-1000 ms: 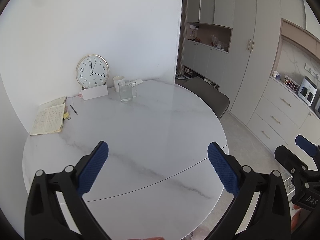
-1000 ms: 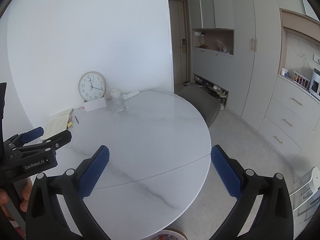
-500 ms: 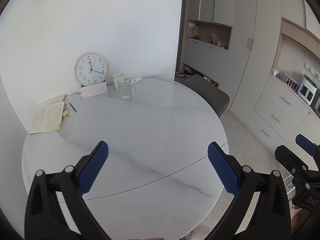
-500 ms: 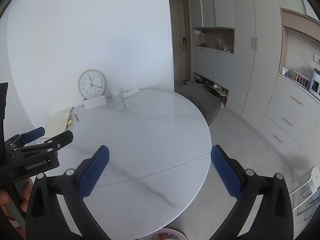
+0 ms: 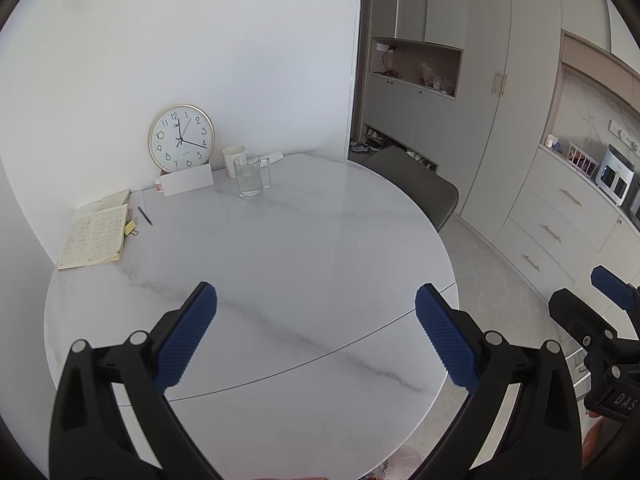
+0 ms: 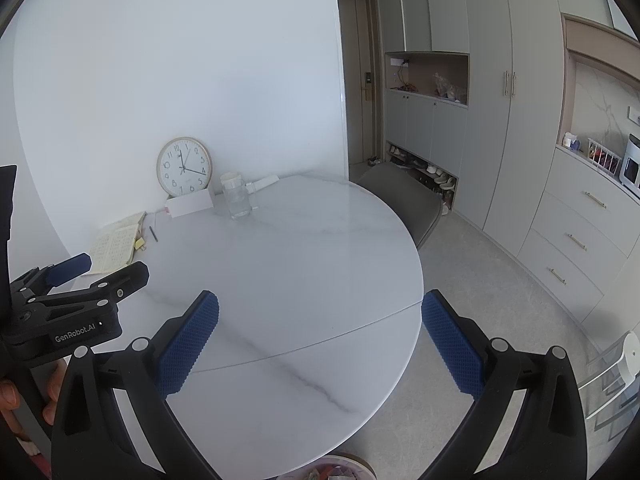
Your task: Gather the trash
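Note:
My left gripper (image 5: 316,336) is open and empty, held above the near part of a round white marble table (image 5: 280,264). My right gripper (image 6: 320,340) is also open and empty, above the table's near right edge (image 6: 416,300). No loose trash shows on the tabletop. A round bin (image 6: 340,470) with colourful scraps in it peeks out below the table's near edge in the right wrist view. The left gripper also shows at the left of the right wrist view (image 6: 84,276).
At the table's far side stand a clock (image 5: 181,138), a white card (image 5: 188,181), a glass jug (image 5: 250,176), a white cup (image 5: 232,158), an open notebook (image 5: 94,236) and a pen (image 5: 145,215). A grey chair (image 5: 420,184) sits at the right; cabinets (image 5: 500,120) beyond.
Both grippers have drifted slightly, so the table items shift a little in view. Both stay open and empty.

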A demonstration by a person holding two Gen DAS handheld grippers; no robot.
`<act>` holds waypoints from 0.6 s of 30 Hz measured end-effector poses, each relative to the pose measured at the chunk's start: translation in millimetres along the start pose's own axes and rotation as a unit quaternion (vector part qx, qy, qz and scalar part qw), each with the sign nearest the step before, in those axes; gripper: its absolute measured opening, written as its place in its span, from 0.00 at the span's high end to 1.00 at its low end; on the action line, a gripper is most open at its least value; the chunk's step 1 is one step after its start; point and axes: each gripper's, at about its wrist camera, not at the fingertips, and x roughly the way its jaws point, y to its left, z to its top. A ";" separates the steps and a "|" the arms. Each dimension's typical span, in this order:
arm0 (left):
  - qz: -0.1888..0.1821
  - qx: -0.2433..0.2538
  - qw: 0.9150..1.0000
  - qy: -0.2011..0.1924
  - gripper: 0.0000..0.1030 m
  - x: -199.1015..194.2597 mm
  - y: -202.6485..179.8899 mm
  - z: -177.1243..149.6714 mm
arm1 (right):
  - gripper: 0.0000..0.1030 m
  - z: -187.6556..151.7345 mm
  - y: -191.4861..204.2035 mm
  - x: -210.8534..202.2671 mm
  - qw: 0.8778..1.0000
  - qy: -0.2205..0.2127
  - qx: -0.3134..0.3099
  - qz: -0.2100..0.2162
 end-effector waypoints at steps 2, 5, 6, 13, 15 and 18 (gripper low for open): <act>0.001 0.001 1.000 0.000 0.08 0.7 -0.1 0.0 | 0.02 0.1 -0.2 0.5 1.000 0.000 0.001 0.000; 0.004 -0.002 1.000 -0.003 0.08 2.2 0.7 0.7 | 0.02 -0.7 0.1 1.2 1.000 0.001 0.001 0.000; 0.006 -0.004 1.000 -0.004 0.08 2.8 1.8 1.0 | 0.02 -0.1 0.2 2.2 1.000 0.001 0.002 0.000; 0.001 -0.007 1.000 0.011 0.08 10.2 4.4 1.4 | 0.02 -2.2 0.9 4.1 1.000 0.005 0.004 -0.002; -0.002 -0.008 1.000 0.013 0.08 12.0 5.9 1.0 | 0.02 -2.7 1.5 4.4 1.000 0.007 0.004 -0.002; 0.000 -0.002 1.000 0.013 0.08 13.5 6.6 0.8 | 0.02 -3.5 2.3 5.0 1.000 0.008 0.004 -0.003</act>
